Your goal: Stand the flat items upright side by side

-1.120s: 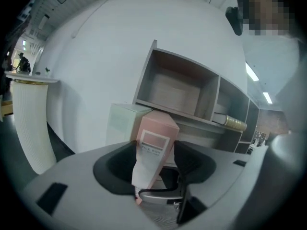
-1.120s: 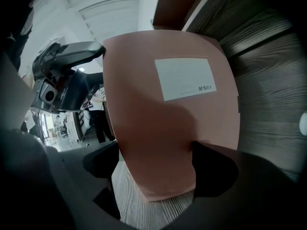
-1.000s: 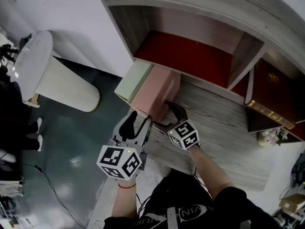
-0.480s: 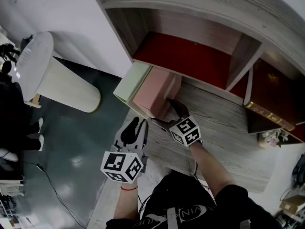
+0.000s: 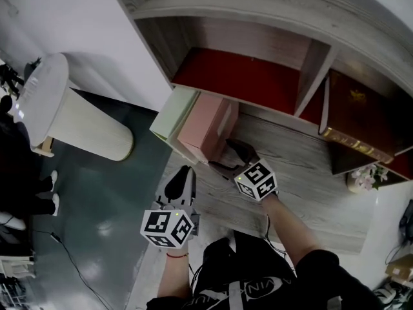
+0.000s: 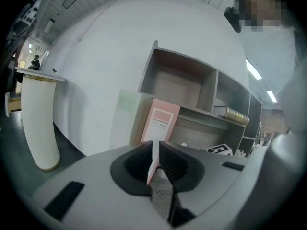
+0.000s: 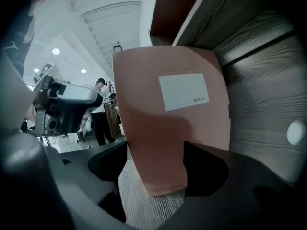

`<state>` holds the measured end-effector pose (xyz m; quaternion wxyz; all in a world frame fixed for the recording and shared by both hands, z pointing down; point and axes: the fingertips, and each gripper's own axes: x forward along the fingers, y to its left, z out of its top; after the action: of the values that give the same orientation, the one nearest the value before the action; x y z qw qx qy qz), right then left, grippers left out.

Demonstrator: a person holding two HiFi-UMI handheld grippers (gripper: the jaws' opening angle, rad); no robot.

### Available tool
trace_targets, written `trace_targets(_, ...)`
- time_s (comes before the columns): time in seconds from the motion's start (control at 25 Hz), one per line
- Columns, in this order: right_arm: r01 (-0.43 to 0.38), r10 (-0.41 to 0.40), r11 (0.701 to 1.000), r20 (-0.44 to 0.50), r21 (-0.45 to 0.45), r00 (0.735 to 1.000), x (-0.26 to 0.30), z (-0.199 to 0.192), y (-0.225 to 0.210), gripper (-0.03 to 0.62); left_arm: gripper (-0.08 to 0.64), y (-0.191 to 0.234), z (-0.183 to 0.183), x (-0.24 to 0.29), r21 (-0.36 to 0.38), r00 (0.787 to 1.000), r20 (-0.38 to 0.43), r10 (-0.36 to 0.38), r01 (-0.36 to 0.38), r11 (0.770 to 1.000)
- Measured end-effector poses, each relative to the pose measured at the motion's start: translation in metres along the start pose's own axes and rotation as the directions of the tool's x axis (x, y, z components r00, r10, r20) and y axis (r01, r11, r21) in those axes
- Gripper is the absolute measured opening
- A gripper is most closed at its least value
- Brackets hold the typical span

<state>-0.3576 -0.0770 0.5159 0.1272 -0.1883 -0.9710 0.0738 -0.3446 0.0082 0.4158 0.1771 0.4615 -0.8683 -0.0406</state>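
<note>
At the desk's (image 5: 303, 173) left edge, the right gripper (image 5: 219, 155) reaches level toward the pink file (image 5: 206, 128). Its jaws have just been closing and now stand wide on either side of the file's labelled narrow face. In the right gripper view both pads seem to lie against the file's sides, though how firmly they press is hard to judge. The left gripper (image 5: 184, 173) hangs off the desk's left edge, well short of the files. Its jaws have just been closing too, and are nearly together with only a thin slit between them and nothing in it.

The pink file stands upright near the desk's back left corner, with its lower end on the wood. A green file (image 5: 173, 113) stands upright against its outer side, right at the edge. Bare wood lies to the right of the pink file and toward the front edge.

Behind the files rises a shelf unit (image 5: 258, 37) with a red back. A dark book (image 5: 355, 115) stands in its right compartment. A white ribbed pedestal (image 5: 77, 118) stands on the dark floor (image 5: 97, 199) to the left, against a white wall.
</note>
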Motion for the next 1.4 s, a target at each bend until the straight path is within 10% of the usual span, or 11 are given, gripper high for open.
trace_targets(0.44,0.190,-0.194,0.980,0.059,0.055,0.979,-0.087,0.023,0.007,0.010,0.003,-0.004,-0.002,-0.009,-0.003,0.989,0.072,-0.133,0.133,0.991)
trace_targets(1.4,0.486,-0.513,0.858,0.255,0.166,0.819,-0.263,0.061,0.073,0.009,0.003,-0.022,0.013,-0.081,0.171,0.957,0.139,-0.255,0.230,0.958)
